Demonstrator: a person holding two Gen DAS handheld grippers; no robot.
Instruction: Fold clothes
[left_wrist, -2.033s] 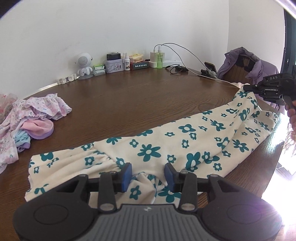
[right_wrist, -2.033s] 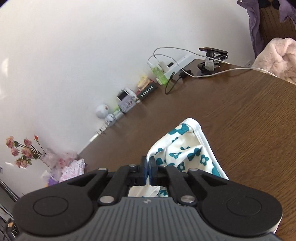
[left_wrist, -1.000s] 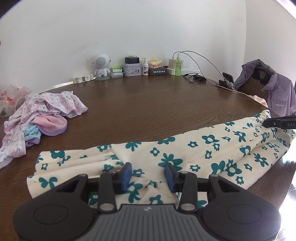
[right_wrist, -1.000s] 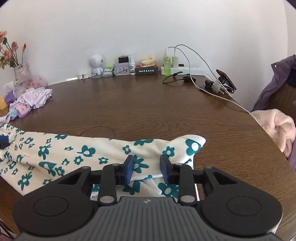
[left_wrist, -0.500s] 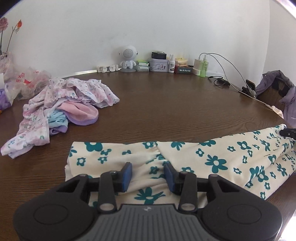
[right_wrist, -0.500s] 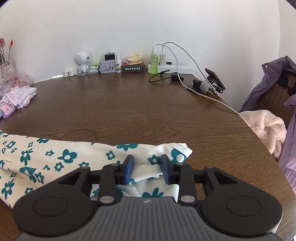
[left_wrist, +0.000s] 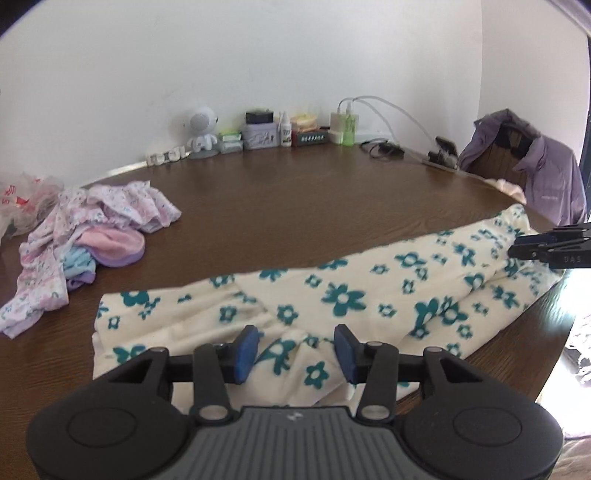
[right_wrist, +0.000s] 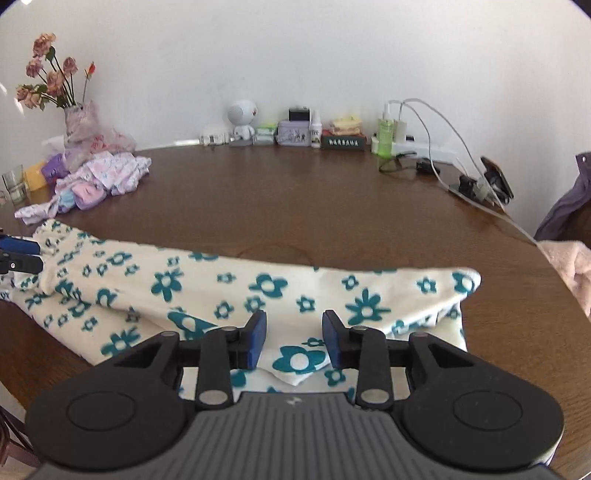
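A cream garment with teal flowers (left_wrist: 332, 295) lies folded lengthwise in a long strip along the near edge of the brown table (left_wrist: 295, 206); it also shows in the right wrist view (right_wrist: 258, 288). My left gripper (left_wrist: 295, 349) is open just above the garment's left part, holding nothing. My right gripper (right_wrist: 293, 338) is open above the garment's right end, holding nothing. The right gripper's fingertips (left_wrist: 546, 247) show at the right edge of the left wrist view. The left gripper's tip (right_wrist: 18, 254) shows at the left edge of the right wrist view.
A pile of pink and floral clothes (left_wrist: 92, 236) lies at the left of the table. Small items, a white robot figure (left_wrist: 201, 129), a green bottle (right_wrist: 385, 136) and cables (right_wrist: 443, 147) line the wall. A purple jacket on a chair (left_wrist: 532, 162) stands at the right. A flower vase (right_wrist: 74, 110) stands far left.
Both grippers have pulled back and risen a little from the garment and stay open. The garment lies flat where the right gripper let its end down two seconds ago.
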